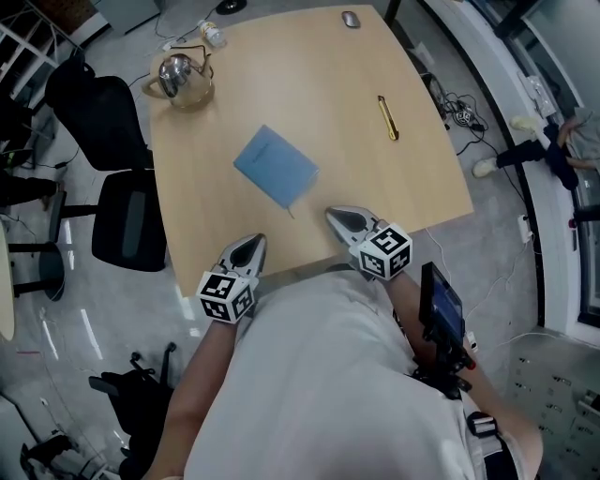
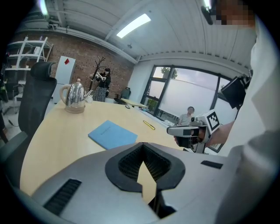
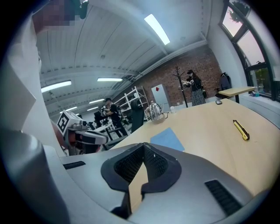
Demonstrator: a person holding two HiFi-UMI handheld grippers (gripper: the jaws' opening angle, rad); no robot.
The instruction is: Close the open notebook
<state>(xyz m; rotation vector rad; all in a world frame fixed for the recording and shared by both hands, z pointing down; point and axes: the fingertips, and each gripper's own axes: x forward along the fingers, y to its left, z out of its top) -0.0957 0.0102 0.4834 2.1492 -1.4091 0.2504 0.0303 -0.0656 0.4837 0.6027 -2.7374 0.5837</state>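
Note:
A blue notebook (image 1: 276,166) lies flat with its cover down in the middle of the wooden table (image 1: 412,187); it also shows in the left gripper view (image 2: 112,134) and the right gripper view (image 3: 167,139). My left gripper (image 1: 255,242) hovers at the table's near edge, jaws together and holding nothing (image 2: 143,144). My right gripper (image 1: 337,216) sits just inside the near edge, a short way short of the notebook's near corner, also shut and holding nothing (image 3: 143,144). Neither gripper touches the notebook.
A glass kettle (image 1: 183,77) stands at the table's far left corner. A yellow pen-like tool (image 1: 387,117) lies at the right, a mouse (image 1: 350,19) at the far edge. Black chairs (image 1: 122,178) stand left of the table. Other people stand in the background.

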